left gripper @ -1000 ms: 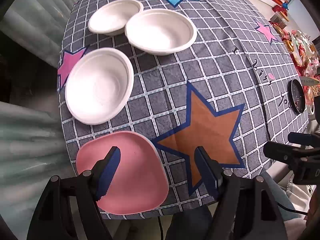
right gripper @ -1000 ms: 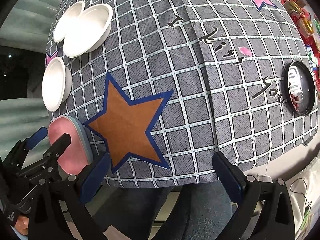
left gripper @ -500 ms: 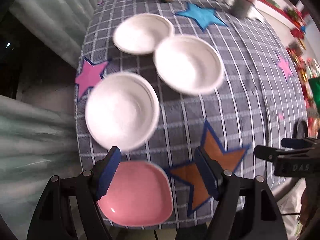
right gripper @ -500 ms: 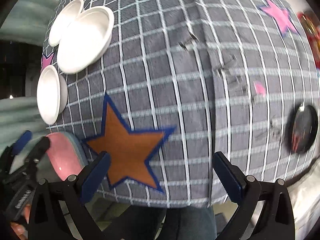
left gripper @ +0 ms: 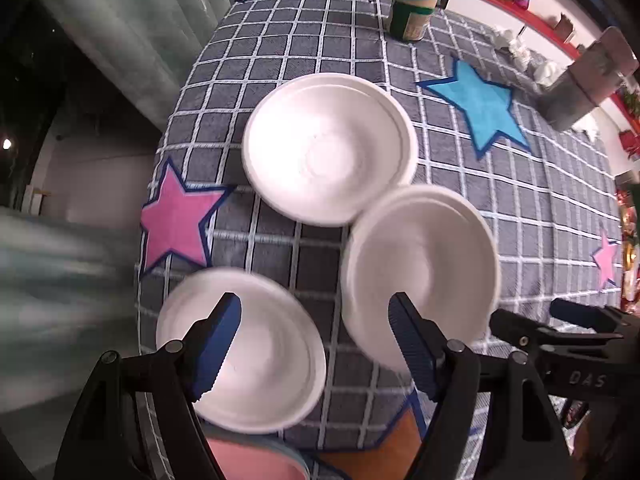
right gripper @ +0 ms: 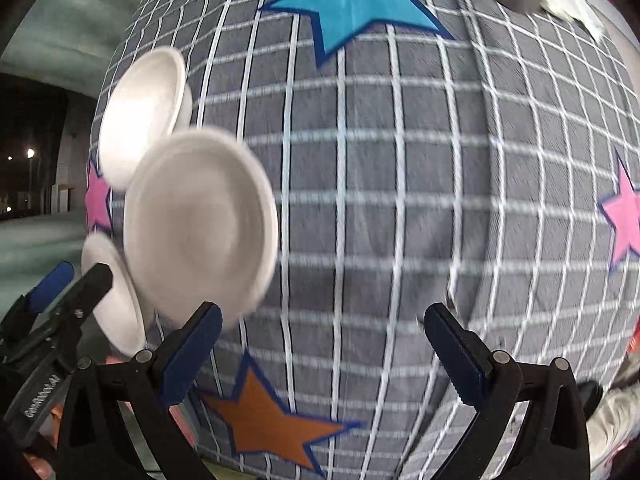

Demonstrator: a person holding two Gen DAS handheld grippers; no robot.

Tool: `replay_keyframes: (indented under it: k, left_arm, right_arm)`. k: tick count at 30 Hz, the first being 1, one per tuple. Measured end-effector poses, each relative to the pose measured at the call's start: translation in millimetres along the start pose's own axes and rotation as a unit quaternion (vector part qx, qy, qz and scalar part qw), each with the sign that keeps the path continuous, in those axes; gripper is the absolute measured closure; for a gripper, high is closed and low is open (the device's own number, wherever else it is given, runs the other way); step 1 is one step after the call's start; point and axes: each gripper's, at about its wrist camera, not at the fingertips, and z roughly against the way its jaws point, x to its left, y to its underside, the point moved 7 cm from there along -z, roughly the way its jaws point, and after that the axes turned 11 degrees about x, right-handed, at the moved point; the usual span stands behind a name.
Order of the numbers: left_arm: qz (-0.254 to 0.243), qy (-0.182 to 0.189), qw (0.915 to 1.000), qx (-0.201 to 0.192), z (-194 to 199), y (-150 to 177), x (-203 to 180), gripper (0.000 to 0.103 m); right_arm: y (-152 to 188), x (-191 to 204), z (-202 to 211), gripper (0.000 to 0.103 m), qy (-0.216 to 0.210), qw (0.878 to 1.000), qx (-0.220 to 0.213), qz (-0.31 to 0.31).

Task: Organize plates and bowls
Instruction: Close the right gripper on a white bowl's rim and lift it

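Bowls, three, white, sit clustered on the checked tablecloth [left gripper: 480,208]: far bowl [left gripper: 328,148] touching middle bowl [left gripper: 420,264], near bowl [left gripper: 248,360] apart. Pink plate [left gripper: 252,462] at the table's near edge. Left gripper [left gripper: 316,344] spread, empty, over the near bowl. Right gripper [right gripper: 320,356] spread, empty, above cloth beside the middle bowl.

- I see three white bowls [left gripper: 328,148] [left gripper: 420,268] [left gripper: 260,360].
- I see one pink plate [left gripper: 248,462].
- I see one jar [left gripper: 412,4].
- I count five stars [left gripper: 484,106] on the cloth.
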Motion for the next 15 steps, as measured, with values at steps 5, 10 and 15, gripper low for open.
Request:
replay_keyframes:
  k: [5, 10, 15]
  left_arm:
    - [-0.027, -0.014, 0.9992, 0.026, -24, -17, -9, 0.024]
    - [-0.046, -0.018, 0.9969, 0.061, -44, -23, -18, 0.041]
    - [-0.075, -0.008, 0.9943, 0.075, -54, -24, -35, 0.066]
  right_arm:
    - [-26, -1, -5, 0.001, -0.013, 1.0, 0.001, -0.019]
    - [-45, 5, -9, 0.001, -0.009, 1.0, -0.005, -0.007]
    - [-43, 16, -28, 0.052, -0.025, 1.0, 0.01, 0.004]
